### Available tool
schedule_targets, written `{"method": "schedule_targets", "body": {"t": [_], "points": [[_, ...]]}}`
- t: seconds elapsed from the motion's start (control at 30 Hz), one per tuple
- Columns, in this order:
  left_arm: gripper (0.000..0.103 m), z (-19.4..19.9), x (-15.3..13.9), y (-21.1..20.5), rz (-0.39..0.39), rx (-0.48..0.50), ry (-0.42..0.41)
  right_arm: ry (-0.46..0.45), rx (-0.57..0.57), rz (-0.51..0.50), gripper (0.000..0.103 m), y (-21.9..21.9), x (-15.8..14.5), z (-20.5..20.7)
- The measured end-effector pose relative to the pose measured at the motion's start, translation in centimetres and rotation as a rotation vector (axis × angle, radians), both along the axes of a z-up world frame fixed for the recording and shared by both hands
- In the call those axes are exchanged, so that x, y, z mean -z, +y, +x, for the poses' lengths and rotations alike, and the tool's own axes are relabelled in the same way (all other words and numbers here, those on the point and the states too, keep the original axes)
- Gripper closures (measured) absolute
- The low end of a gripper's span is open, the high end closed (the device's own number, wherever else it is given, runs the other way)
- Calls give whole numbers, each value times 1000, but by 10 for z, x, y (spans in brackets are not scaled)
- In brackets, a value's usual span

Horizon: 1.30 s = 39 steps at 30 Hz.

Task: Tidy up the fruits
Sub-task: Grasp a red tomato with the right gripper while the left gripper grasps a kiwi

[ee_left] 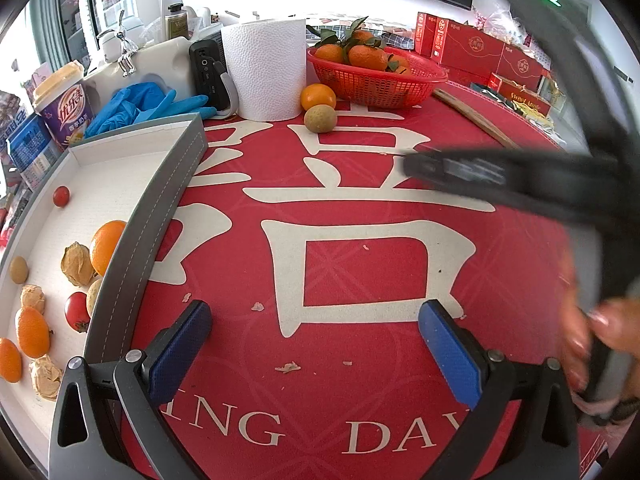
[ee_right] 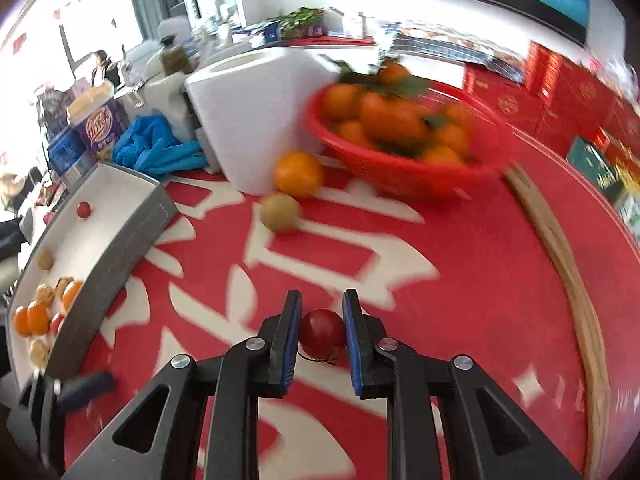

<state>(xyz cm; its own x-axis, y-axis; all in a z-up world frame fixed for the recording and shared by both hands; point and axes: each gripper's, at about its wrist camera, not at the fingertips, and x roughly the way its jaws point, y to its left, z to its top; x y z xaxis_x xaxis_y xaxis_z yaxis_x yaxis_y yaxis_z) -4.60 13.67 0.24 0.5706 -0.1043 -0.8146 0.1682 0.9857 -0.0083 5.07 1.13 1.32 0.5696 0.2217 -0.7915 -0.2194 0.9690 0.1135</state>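
One small round red cherry tomato (ee_right: 322,333) sits pinched between the blue pads (ee_right: 291,338) of the right gripper (ee_right: 322,338), which is clenched on it from both sides, above the red cloth with large cream characters (ee_right: 460,288); the right wrist view is smeared, so whether the tomato touches the cloth cannot be told. The left gripper (ee_left: 314,344) is released, its blue pads (ee_left: 180,350) spread wide with only cloth between them; it sits just beside the near corner of the shallow grey-walled tray with a white floor (ee_left: 172,184). Inside the tray lie another small red tomato (ee_left: 61,196) alone toward the far end, and nearer, clustered together, a larger orange (ee_left: 107,246), two small oval orange kumquats (ee_left: 33,337), a further red tomato with a dark stem (ee_left: 77,311), several wrinkled tan dried fruits (ee_left: 77,264) and a small tan round fruit (ee_left: 18,270). On the cloth beyond, well apart from both grippers, a loose orange mandarin (ee_left: 318,97) and a greenish-brown round fruit (ee_left: 319,119) lie touching each other, just in front of the red plastic mesh basket (ee_left: 380,84) heaped with leafy mandarins (ee_left: 366,56); a white paper towel roll (ee_left: 266,68) stands just left of them; crumpled blue gloves (ee_left: 148,106) lie behind the tray's far wall, beside a purple drink cup with a yellow lid (ee_left: 66,104); a wooden stick (ee_left: 476,118) lies right of the basket, with red gift boxes (ee_left: 472,48) behind it.
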Motion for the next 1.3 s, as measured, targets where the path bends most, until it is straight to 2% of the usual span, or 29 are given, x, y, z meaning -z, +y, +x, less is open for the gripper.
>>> {"method": "schedule_targets", "body": {"t": [0.1,0.17,0.23,0.43,0.67,0.83,0.9,0.93,0.97,1.03,1.17,1.3], "points": [[1,2,-1,0,1,5,7,12,45,42,81,-30,2,-21],[17,6,-6,0,1,11,33,12,73,64,81,-48,2,-34],[24,13,-17,3,-31,19,52,11,93,91,81,-63,1,-47],[24,52,-47,-1,-73,-17,11,-10,159,147,81,-97,3,-77],[24,129,-24,-21,-69,-99,70,-15,178,200,81,-101,2,-80],[24,155,-11,-23,-72,-149,90,-18,177,205,81,-101,4,-80],[30,157,-11,-28,-33,-156,61,-19,178,207,81,-102,4,-80],[41,157,-11,-31,-5,-153,49,-19,178,206,81,-101,4,-80],[56,155,-12,-34,11,-140,32,-20,178,203,81,-101,4,-80],[72,150,-13,-38,16,-99,27,-21,178,199,81,-100,4,-80],[72,123,-14,-31,-9,-56,42,-23,178,188,81,-99,4,-80],[72,81,-19,-7,-103,-24,51,-22,178,179,81,-98,3,-80]]}}
